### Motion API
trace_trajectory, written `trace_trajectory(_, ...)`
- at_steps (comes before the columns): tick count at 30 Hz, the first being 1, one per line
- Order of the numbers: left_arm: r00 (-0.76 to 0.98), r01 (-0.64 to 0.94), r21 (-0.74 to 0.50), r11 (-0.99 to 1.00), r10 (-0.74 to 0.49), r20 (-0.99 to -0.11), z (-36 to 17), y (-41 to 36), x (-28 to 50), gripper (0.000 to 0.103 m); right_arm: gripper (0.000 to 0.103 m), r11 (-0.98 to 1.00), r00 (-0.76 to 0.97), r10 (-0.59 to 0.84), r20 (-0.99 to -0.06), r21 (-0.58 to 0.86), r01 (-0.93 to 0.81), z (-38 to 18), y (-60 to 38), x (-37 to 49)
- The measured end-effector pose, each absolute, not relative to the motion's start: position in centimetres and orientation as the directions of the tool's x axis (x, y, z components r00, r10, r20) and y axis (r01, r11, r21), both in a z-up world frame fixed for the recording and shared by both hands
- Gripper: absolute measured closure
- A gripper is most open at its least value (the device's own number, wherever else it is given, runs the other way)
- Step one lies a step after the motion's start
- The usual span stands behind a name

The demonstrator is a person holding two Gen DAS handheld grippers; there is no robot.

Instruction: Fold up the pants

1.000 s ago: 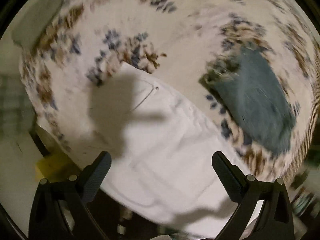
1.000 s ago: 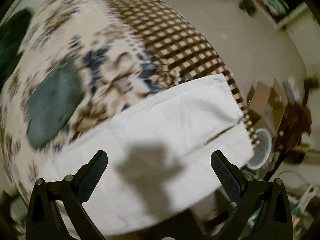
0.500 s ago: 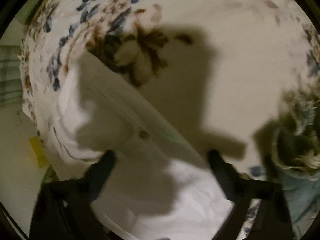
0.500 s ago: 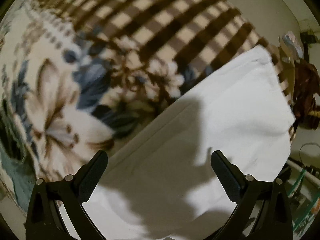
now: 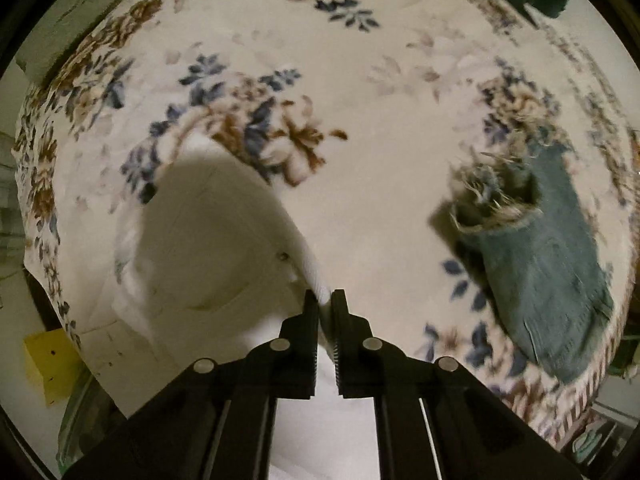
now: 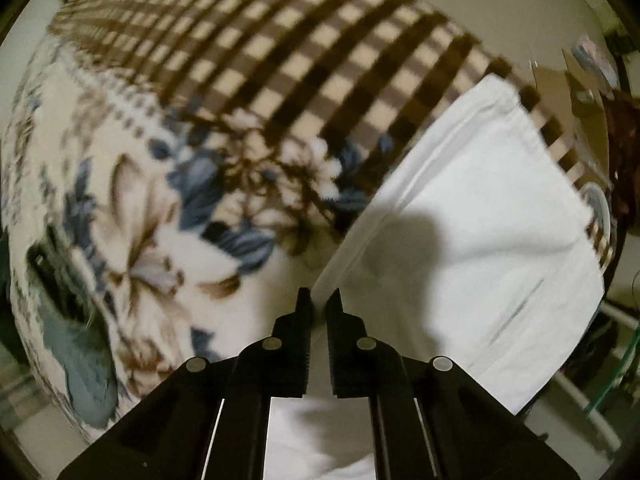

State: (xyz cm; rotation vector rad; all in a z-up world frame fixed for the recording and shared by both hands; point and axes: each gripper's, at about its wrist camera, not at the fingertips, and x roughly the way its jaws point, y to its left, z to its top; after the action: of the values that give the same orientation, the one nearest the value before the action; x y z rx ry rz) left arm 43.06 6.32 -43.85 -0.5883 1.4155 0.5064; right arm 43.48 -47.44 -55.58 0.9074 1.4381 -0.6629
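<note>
One pair of white pants (image 5: 208, 248) lay on a floral blanket (image 5: 360, 92). The left tongs (image 5: 325, 300) were pressed together, pinching a thick edge of the pants that ran up and left from their tips. The right tongs (image 6: 318, 300) were likewise clamped on an edge of the pants (image 6: 472, 216), whose leg spread to their right. One grey-blue garment (image 5: 548, 272) lay right of the left tongs.
</note>
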Motion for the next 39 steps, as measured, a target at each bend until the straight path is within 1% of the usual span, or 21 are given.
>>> trace_trajectory(2, 0.125, -0.651, -0.11, 0.751, -0.037, -0.991, -42.1, 7.1, 40.0, 0.099, 0.096, 0.551, 0.087, 0.136, -0.987, 0.148, 0.821, -53.8, -47.1, 41.8)
trace_trajectory(5, 0.16, -0.648, -0.157, 0.745, -0.069, -0.985, -41.1, 8.5, 33.2, 0.099, 0.097, 0.569, 0.12, 0.135, -0.984, 0.176, 0.803, -50.7, -46.0, 38.0)
trace_trajectory(7, 0.162, -0.645, -0.172, 0.744, -0.086, -0.983, -42.6, 8.6, 32.2, 0.099, 0.097, 0.591, 0.126, 0.118, -0.985, 0.172, 0.788, -48.8, -45.2, 34.9)
trace_trajectory(8, 0.154, -0.646, -0.182, 0.742, -0.106, -0.982, -42.4, 9.1, 29.7, 0.099, 0.097, 0.595, 0.125, 0.114, -0.986, 0.169, 0.786, -48.1, -45.0, 33.4)
trace_trajectory(9, 0.14, -0.641, -0.176, 0.747, -0.113, -0.984, -43.9, 9.3, 29.2, 0.099, 0.097, 0.599, 0.121, 0.11, -0.987, 0.163, 0.784, -48.0, -45.1, 31.7)
trace_trajectory(11, 0.1, -0.637, -0.17, 0.752, -0.138, -0.985, -45.3, 10.0, 25.4, 0.099, 0.097, 0.599, 0.104, 0.095, -0.99, 0.14, 0.789, -48.0, -44.8, 27.3)
trace_trajectory(16, -0.053, -0.649, -0.094, 0.755, -0.169, -0.984, -52.9, 11.8, 18.4, 0.099, 0.097, 0.581, -0.007, 0.068, -0.998, 0.034, 0.813, -52.0, -43.4, 19.3)
trace_trajectory(19, -0.108, -0.651, -0.068, 0.756, -0.181, -0.978, -56.6, 12.6, 15.7, 0.099, 0.097, 0.575, -0.084, 0.057, -0.995, -0.036, 0.817, -55.5, -42.5, 16.5)
trace_trajectory(21, -0.098, -0.664, -0.092, 0.742, -0.209, -0.973, -57.5, 13.2, 14.4, 0.097, 0.096, 0.582, -0.116, 0.045, -0.992, -0.068, 0.81, -57.5, -41.8, 15.0)
trace_trajectory(23, -0.06, -0.648, -0.136, 0.749, -0.228, -0.972, -57.1, 13.7, 13.9, 0.095, 0.095, 0.596, -0.125, 0.047, -0.991, -0.072, 0.8, -58.6, -41.5, 14.8)
trace_trajectory(25, -0.029, -0.642, -0.179, 0.745, -0.257, -0.966, -56.3, 14.1, 13.5, 0.094, 0.087, 0.572, -0.096, 0.088, -0.991, -0.029, 0.82, -58.8, -41.3, 14.2)
trace_trajectory(26, -0.012, -0.645, -0.202, 0.737, -0.274, -0.962, -55.8, 14.3, 13.2, 0.094, 0.078, 0.559, -0.072, 0.117, -0.991, 0.006, 0.829, -58.7, -41.1, 13.7)
trace_trajectory(27, 0.005, -0.651, -0.223, 0.725, -0.29, -0.957, -55.4, 14.6, 13.0, 0.093, 0.071, 0.555, -0.056, 0.13, -0.99, 0.026, 0.831, -58.5, -40.9, 13.4)
trace_trajectory(28, 0.018, -0.656, -0.234, 0.718, -0.295, -0.955, -55.0, 14.9, 12.7, 0.093, 0.06, 0.55, -0.029, 0.133, -0.991, 0.049, 0.834, -57.9, -40.5, 12.8)
trace_trajectory(29, 0.029, -0.66, -0.232, 0.715, -0.284, -0.958, -54.4, 15.2, 12.4, 0.093, 0.056, 0.549, -0.01, 0.129, -0.992, 0.063, 0.834, -57.4, -40.3, 12.7)
trace_trajectory(31, 0.045, -0.656, -0.205, 0.726, -0.234, -0.971, -53.8, 15.8, 12.3, 0.089, 0.054, 0.557, 0.021, 0.129, -0.991, 0.09, 0.826, -56.6, -39.5, 12.3)
trace_trajectory(32, 0.058, -0.652, -0.187, 0.735, -0.198, -0.979, -53.6, 16.1, 12.8, 0.085, 0.052, 0.563, 0.029, 0.131, -0.991, 0.099, 0.821, -56.5, -39.1, 12.2)
trace_trajectory(33, 0.059, -0.647, -0.164, 0.745, -0.165, -0.984, -53.6, 16.3, 12.8, 0.079, 0.052, 0.569, 0.029, 0.122, -0.992, 0.094, 0.817, -56.3, -38.9, 12.2)
trace_trajectory(36, 0.053, -0.648, -0.129, 0.751, -0.125, -0.991, -53.9, 16.8, 13.2, 0.079, 0.051, 0.639, 0.022, -0.004, -1.0, 0.015, 0.769, -55.4, -38.0, 13.5)
trace_trajectory(38, 0.056, -0.638, -0.113, 0.762, -0.101, -0.993, -54.0, 16.6, 14.0, 0.079, 0.04, 0.685, 0.034, -0.092, -0.995, -0.039, 0.727, -55.0, -37.8, 14.8)
trace_trajectory(39, 0.056, -0.622, -0.097, 0.777, -0.08, -0.995, -53.9, 16.2, 14.4, 0.079, 0.039, 0.705, 0.041, -0.138, -0.99, -0.069, 0.706, -55.0, -37.8, 15.7)
